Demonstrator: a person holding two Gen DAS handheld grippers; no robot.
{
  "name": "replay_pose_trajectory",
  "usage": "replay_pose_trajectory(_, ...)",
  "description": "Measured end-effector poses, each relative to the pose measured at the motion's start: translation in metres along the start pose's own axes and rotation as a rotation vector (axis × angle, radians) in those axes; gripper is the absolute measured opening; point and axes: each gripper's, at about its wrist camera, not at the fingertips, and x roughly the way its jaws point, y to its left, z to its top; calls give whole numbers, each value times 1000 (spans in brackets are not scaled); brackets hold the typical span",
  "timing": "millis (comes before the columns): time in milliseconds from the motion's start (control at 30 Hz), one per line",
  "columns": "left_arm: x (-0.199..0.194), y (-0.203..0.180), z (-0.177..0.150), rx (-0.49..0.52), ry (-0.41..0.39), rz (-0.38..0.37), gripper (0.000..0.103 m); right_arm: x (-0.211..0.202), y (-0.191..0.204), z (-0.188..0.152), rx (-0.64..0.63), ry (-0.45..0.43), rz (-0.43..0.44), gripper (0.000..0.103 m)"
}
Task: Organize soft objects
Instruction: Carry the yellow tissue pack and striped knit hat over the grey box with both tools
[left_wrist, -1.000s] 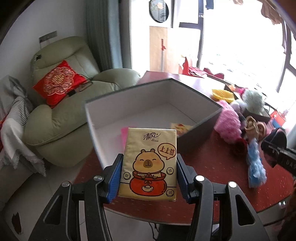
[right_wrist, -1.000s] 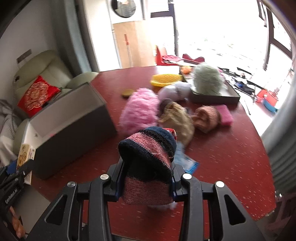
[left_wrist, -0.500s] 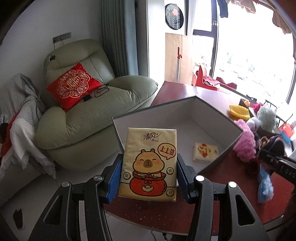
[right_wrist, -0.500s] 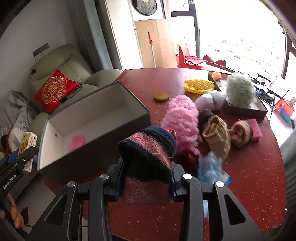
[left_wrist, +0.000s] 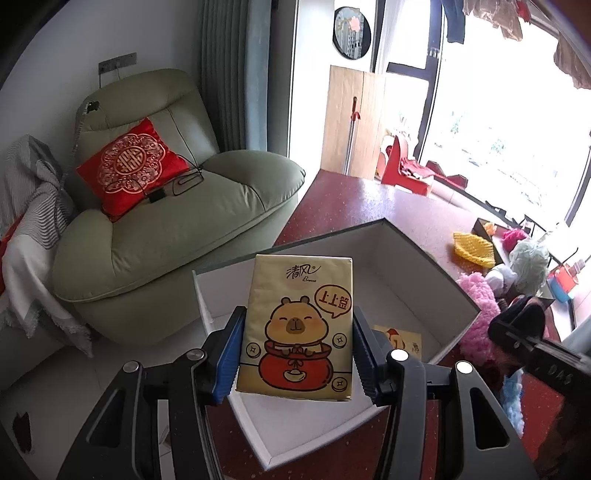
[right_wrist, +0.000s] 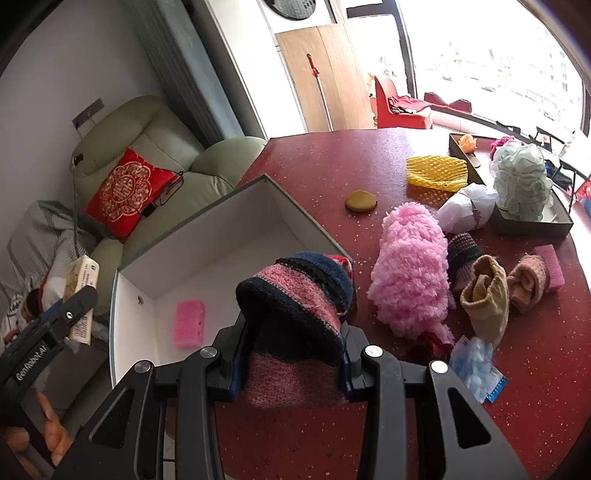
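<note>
Both tongs are loaded: your left gripper (left_wrist: 297, 354) clamps the yellow tissue pack (left_wrist: 296, 325) at centre frame, long axis upright, printed face toward the camera, over the open box (left_wrist: 436, 280). Your right gripper (right_wrist: 291, 363) pinches the striped knit hat (right_wrist: 295, 314), crown pointing up-frame, at the box's near corner.

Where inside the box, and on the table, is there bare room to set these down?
Box floor is mostly bare between the pink sponge and the far wall. Tabletop is free beyond the box up to the tan disc. Crowded: right of the fluffy pink bundle.
</note>
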Motion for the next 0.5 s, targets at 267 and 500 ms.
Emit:
replay_pose_trajectory(267,39,-12,-4,19,82,8,55,15,0,22,14,0,22,42)
replay_pose_trajectory(500,67,-19,-3,52,118,71,55,44,22,35,-46,45,47,42)
